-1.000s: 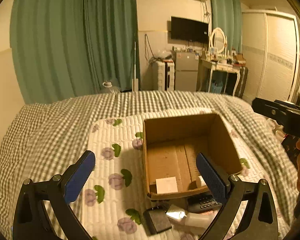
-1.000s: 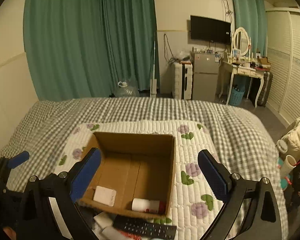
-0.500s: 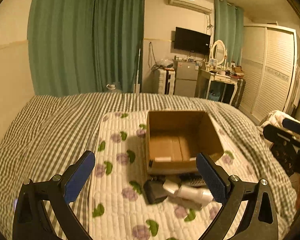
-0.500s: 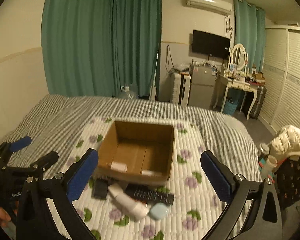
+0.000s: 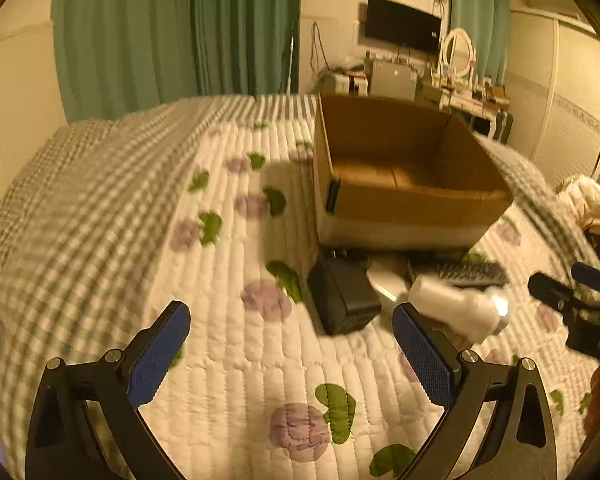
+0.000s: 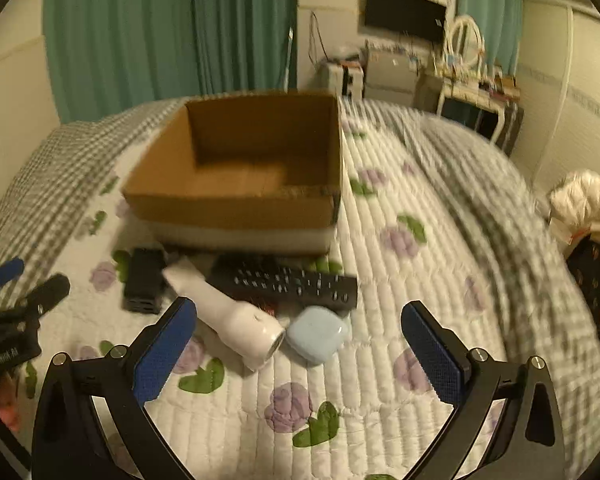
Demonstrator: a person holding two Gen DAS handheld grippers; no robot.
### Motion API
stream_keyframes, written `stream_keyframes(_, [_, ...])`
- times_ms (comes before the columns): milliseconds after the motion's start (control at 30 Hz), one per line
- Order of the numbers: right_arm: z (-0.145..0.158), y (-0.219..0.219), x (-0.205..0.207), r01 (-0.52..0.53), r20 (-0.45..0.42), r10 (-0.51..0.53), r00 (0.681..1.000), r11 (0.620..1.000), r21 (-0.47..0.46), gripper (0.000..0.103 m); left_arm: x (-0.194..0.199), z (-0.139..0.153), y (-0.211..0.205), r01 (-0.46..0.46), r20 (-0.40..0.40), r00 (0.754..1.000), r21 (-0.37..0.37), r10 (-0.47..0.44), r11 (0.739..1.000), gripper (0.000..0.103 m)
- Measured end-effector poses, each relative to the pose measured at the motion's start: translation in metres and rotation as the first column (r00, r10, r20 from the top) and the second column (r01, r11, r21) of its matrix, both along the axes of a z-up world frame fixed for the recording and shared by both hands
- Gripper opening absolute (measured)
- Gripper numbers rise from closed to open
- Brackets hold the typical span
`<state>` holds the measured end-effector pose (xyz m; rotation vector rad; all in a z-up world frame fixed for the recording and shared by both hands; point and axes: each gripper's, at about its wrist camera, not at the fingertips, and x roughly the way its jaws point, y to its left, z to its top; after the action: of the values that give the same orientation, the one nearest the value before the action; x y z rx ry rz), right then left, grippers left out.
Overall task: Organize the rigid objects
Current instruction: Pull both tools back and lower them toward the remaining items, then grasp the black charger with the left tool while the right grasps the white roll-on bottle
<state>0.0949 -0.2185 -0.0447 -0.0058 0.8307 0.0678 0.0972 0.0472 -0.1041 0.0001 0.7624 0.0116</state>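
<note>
Both fingers [image 6: 432, 360] spread wide above flashlight [image 6: 228, 316].

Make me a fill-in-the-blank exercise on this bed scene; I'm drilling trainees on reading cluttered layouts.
1. The brown cardboard box stands on a white quilt printed with purple ____.
2. The long black remote control lies between the box and the pale ____ rounded case.
3. The white cylindrical flashlight lies just right of the small ____ rectangular block.
4. Both the left gripper and right gripper are ____ and hold nothing.

Missing words: flowers; blue; black; open
</note>
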Motion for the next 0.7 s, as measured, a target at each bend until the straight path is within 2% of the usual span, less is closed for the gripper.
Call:
stream_keyframes(300, [-0.03, -0.006, 0.028, 0.055, -0.048, -0.056, 0.997, 0.998, -0.018, 0.103, 0.026, -0.049, -0.015, 0.032, -0.103, 0.994, 0.009, -0.031, 0.999, 0.103])
stream_keyframes(500, [-0.041, 0.0, 0.035, 0.047, -0.06, -0.048, 0.997, 0.999, -0.017, 0.103, 0.044, -0.052, -0.027, 0.027, -0.083, 0.996, 0.032, -0.024, 0.999, 0.103])
stream_keyframes(567, [-0.043, 0.003, 0.036, 0.038, -0.06, -0.039, 0.997, 0.999, -0.025, 0.103, 0.053, -0.054, -0.029, 0.028, -0.081, 0.996, 0.039, -0.025, 0.999, 0.1])
stream_keyframes(667, [-0.043, 0.006, 0.036, 0.026, -0.058, -0.028, 0.998, 0.999, -0.036, 0.103, 0.064, -0.056, -0.032, 0.055, -0.085, 0.995, 0.036, -0.051, 0.998, 0.087])
stream_keyframes(700, [-0.044, 0.007, 0.036, 0.023, -0.058, -0.026, 0.998, 0.999, -0.04, 0.103, 0.067, -0.058, -0.034, 0.07, -0.091, 0.994, 0.03, -0.067, 0.997, 0.08])
